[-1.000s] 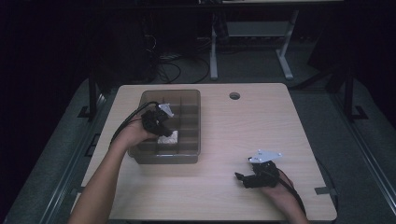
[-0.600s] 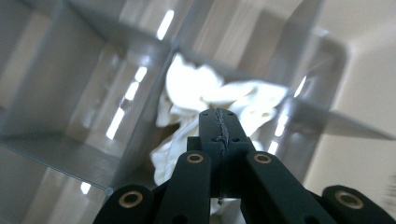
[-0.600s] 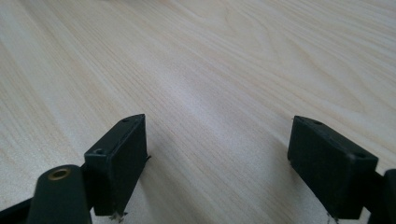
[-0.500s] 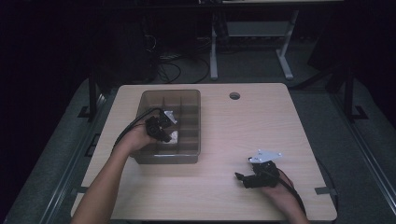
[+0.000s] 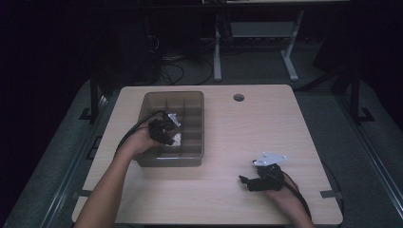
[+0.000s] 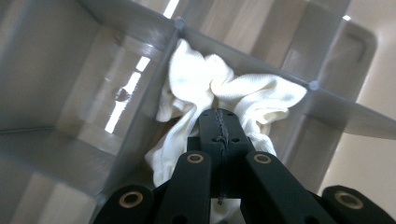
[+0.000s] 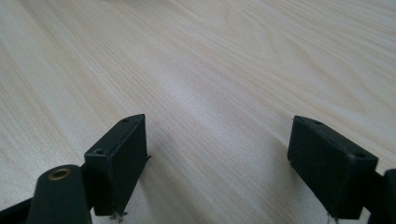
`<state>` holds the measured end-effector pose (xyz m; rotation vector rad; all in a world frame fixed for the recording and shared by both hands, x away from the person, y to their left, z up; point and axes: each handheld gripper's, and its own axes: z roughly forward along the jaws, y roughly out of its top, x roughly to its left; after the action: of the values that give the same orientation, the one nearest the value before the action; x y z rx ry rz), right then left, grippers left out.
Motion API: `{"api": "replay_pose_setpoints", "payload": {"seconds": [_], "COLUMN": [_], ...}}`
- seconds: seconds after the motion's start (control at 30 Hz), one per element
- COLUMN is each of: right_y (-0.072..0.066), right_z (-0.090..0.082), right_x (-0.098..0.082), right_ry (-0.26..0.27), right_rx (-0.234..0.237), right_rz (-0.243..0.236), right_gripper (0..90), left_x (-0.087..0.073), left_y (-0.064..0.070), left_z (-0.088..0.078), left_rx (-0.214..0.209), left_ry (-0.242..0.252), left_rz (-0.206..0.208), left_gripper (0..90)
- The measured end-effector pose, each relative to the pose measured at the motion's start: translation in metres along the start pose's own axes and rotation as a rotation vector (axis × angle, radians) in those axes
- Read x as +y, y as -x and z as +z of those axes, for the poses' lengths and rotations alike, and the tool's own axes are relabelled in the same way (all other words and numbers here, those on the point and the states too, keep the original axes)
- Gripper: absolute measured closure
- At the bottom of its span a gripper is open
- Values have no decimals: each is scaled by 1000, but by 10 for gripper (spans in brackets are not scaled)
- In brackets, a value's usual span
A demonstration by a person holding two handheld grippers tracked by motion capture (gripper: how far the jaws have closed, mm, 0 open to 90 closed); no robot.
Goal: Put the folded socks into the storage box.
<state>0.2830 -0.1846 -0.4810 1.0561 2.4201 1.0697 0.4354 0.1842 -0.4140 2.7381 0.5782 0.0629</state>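
A grey divided plastic bin (image 5: 195,102) stands on the left half of the table. A crumpled white cloth (image 6: 212,88) lies in one compartment near the bin's front, also seen as white cloth (image 5: 176,139) from above. My left gripper (image 6: 219,123) reaches down into that compartment, its jaws closed together against the cloth. My left gripper (image 5: 164,130) hangs over the bin's front middle. My right gripper (image 5: 247,181) rests low over the bare table at the front right. In the right gripper view its jaws stand wide apart with nothing between them, right gripper (image 7: 217,161).
The wooden table (image 5: 247,133) has a round cable hole (image 5: 238,97) at the back. Compartment walls (image 6: 140,32) close in around the left gripper. Desk legs and cables (image 5: 216,42) stand on the dark floor beyond the table.
My left gripper has moved toward the bin's front and lower into the compartment with the cloth. The right gripper has stayed in place.
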Motion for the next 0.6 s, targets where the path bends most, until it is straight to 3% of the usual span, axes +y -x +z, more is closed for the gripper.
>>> {"api": "replay_pose_setpoints", "payload": {"seconds": [0.13,0.2,0.6], "right_y": [0,0,0], "right_z": [0,0,0], "right_x": [0,0,0], "right_ry": [0,0,-1], "right_rx": [0,0,1], "right_rz": [-1,-2,-3], "right_gripper": [194,194,190], "left_x": [-2,-4,-18], "left_y": [0,2,10], "left_z": [-12,-17,-44], "left_rx": [-10,6,38], "left_ry": [51,85,223], "left_rz": [-13,-27,-101], "left_gripper": [900,881,511]}}
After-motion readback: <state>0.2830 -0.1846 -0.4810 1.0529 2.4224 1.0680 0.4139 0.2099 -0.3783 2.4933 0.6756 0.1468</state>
